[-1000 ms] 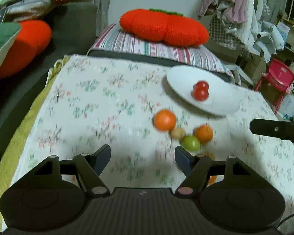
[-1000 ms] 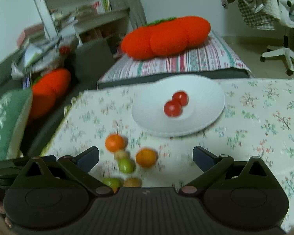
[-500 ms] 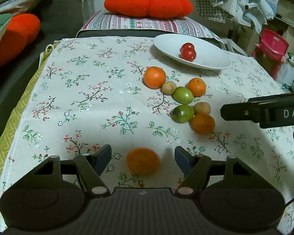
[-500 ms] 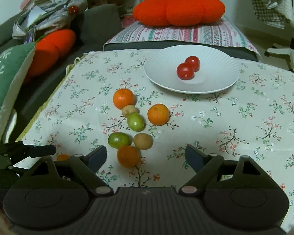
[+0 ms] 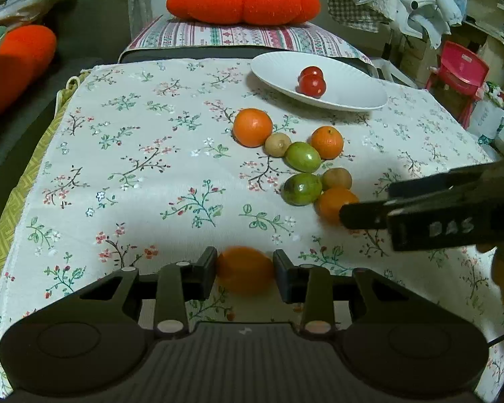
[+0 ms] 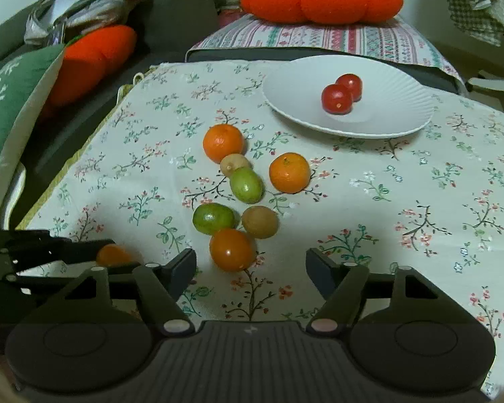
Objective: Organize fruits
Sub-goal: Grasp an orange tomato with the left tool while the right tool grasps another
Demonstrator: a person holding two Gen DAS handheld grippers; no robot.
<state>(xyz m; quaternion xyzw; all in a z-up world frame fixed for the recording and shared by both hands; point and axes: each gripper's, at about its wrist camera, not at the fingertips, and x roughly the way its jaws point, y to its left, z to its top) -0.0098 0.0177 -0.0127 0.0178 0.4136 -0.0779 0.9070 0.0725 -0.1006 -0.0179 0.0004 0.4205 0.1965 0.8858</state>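
My left gripper [image 5: 244, 273] is shut on an orange fruit [image 5: 245, 270] near the table's front edge; that fruit also shows in the right wrist view [image 6: 112, 256]. My right gripper [image 6: 251, 270] is open, low over the cloth, with an orange tomato-like fruit [image 6: 232, 249] just ahead between its fingers. Beyond lie two green fruits [image 6: 213, 218] [image 6: 246, 183], two brown kiwis [image 6: 260, 221] [image 6: 234, 164] and two oranges [image 6: 222, 142] [image 6: 289, 172]. A white plate [image 6: 386, 114] at the back holds two red tomatoes [image 6: 336, 99].
The fruit lies on a floral tablecloth [image 5: 134, 154]. An orange pumpkin cushion [image 5: 243, 1] on a striped pillow sits behind the table. A sofa with cushions [image 6: 94, 57] is at the left. A red child chair [image 5: 457, 74] stands at the right.
My left gripper has closed its fingers on the orange fruit that lay between them. My right gripper has moved forward and lower toward the fruit cluster.
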